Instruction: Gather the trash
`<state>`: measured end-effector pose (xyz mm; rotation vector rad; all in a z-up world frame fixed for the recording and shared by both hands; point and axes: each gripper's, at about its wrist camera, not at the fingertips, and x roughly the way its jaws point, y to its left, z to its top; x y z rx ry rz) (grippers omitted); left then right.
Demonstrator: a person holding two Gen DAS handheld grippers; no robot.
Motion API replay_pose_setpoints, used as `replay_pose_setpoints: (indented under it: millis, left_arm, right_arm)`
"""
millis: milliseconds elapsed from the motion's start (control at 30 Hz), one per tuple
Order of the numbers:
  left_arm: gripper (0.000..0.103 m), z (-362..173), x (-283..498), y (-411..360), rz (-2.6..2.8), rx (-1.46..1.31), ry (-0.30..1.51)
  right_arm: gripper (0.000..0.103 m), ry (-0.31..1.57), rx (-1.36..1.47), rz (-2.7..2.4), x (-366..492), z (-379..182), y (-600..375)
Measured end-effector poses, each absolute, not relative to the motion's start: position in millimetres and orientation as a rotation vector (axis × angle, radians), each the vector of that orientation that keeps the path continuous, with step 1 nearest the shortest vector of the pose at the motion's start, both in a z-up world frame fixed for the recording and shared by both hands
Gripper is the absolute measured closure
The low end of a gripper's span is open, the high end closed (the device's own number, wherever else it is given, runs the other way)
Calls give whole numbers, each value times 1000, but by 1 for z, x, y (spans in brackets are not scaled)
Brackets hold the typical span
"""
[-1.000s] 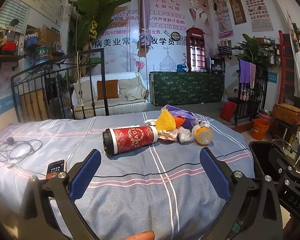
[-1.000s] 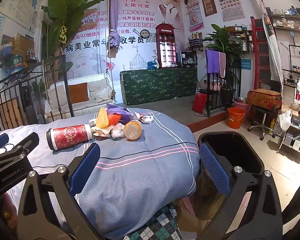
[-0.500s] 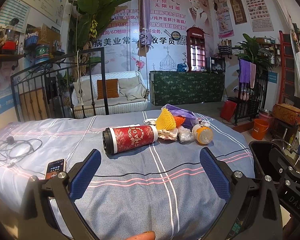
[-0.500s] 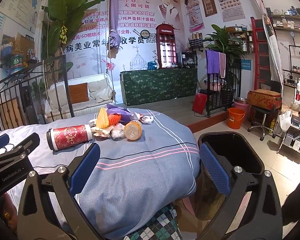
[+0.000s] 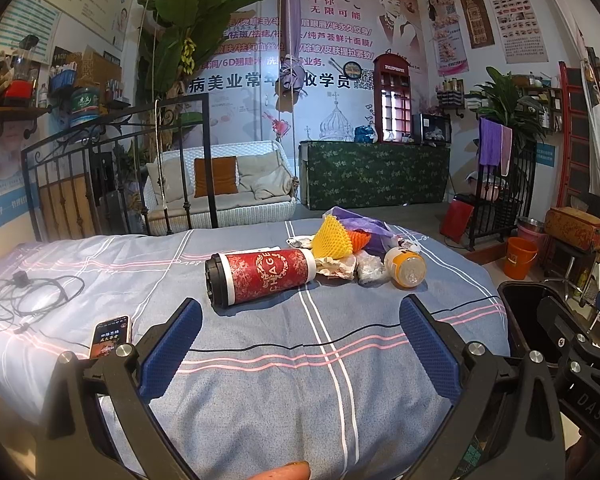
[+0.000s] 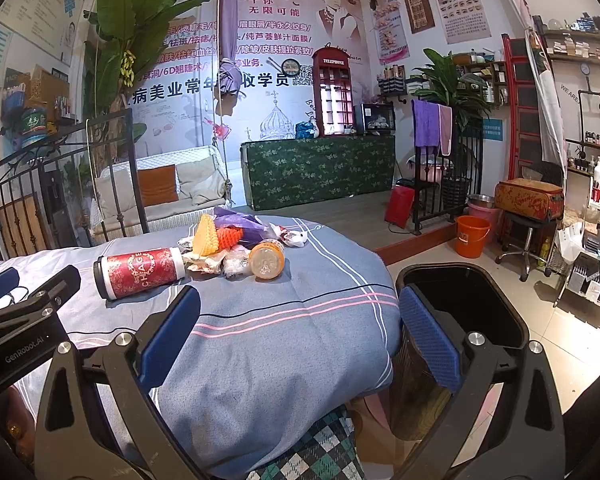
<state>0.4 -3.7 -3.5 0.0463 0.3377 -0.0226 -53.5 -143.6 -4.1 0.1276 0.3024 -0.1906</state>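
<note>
Left claw [image 5: 300, 322] and right claw [image 6: 300, 312], jaws apart and empty, lower frame; red cup [image 5: 260, 276] and trash pile [image 5: 352, 248] mid-frame on the bed [image 5: 260, 380]; black bin [image 6: 464, 312] lower right.

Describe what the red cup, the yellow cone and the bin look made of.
Red cup: probably glossy printed paper, with a black plastic-looking lid. Yellow cone: soft foam netting, by its mesh. Bin: shiny black, likely plastic.
</note>
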Motion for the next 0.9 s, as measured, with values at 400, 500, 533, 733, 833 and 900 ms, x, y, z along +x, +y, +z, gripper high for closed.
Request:
replay_pose_setpoints:
  millis: [400,500,533,733,833,900]
  left_arm:
    - [5,-6,2,-3,-23,46,342]
    - [5,-6,2,-3,-23,46,342]
    - [5,-6,2,-3,-23,46,342]
    - [5,-8,2,-3,-24,46,343]
    - [5,-10,2,-3,-26,45,347]
    - [5,-13,2,-3,-29,46,352]
  right_arm:
    - [5,305,125,-189,-51,-7,-141]
    - [5,306,123,-188,-50,-9,-139]
    - [5,306,123,-188,-49,-9,-139]
    - [5,309,121,-188,-48,-12,-137]
    - [5,314,120,-187,-46,-14,-136]
    - [5,319,119,-186,-44,-15,-136]
